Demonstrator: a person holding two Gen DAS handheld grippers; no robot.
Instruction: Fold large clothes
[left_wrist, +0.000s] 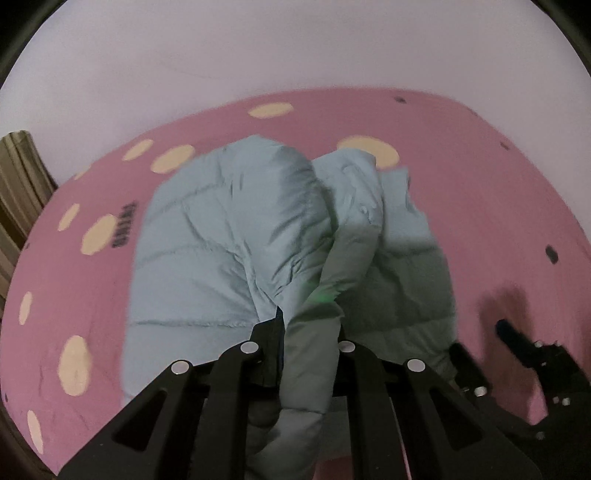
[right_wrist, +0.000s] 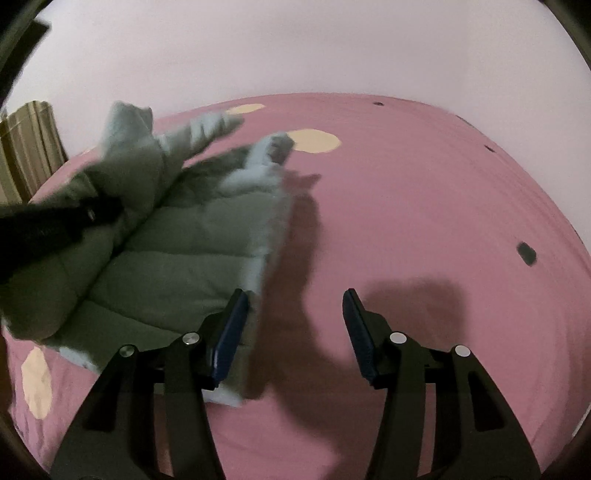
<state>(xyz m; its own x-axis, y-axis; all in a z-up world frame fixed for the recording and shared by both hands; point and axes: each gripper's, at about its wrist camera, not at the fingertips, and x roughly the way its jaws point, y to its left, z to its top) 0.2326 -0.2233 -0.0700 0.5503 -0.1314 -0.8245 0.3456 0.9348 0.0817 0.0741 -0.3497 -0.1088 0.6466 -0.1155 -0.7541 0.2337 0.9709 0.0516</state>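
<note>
A light blue quilted puffer jacket (left_wrist: 221, 236) lies bunched on the pink bed sheet (left_wrist: 461, 184). My left gripper (left_wrist: 306, 332) is shut on a fold of the jacket's fabric, which rises as a ridge from its jaws. In the right wrist view the jacket (right_wrist: 177, 251) lies to the left, partly lifted, with a sleeve end (right_wrist: 207, 129) sticking up. There the left gripper (right_wrist: 92, 214) shows as a dark blur that grips the jacket. My right gripper (right_wrist: 295, 314) stands open just beside the jacket's right edge, over bare sheet, with nothing between its blue pads (right_wrist: 232, 332). It also shows at the lower right of the left wrist view (left_wrist: 487, 350).
The pink sheet (right_wrist: 424, 221) has cream dots (right_wrist: 314, 140) and small dark marks (right_wrist: 526, 253). A plain pale wall (right_wrist: 295, 48) runs behind the bed. A striped brown curtain or panel (right_wrist: 29, 147) stands at the far left. Bare sheet lies right of the jacket.
</note>
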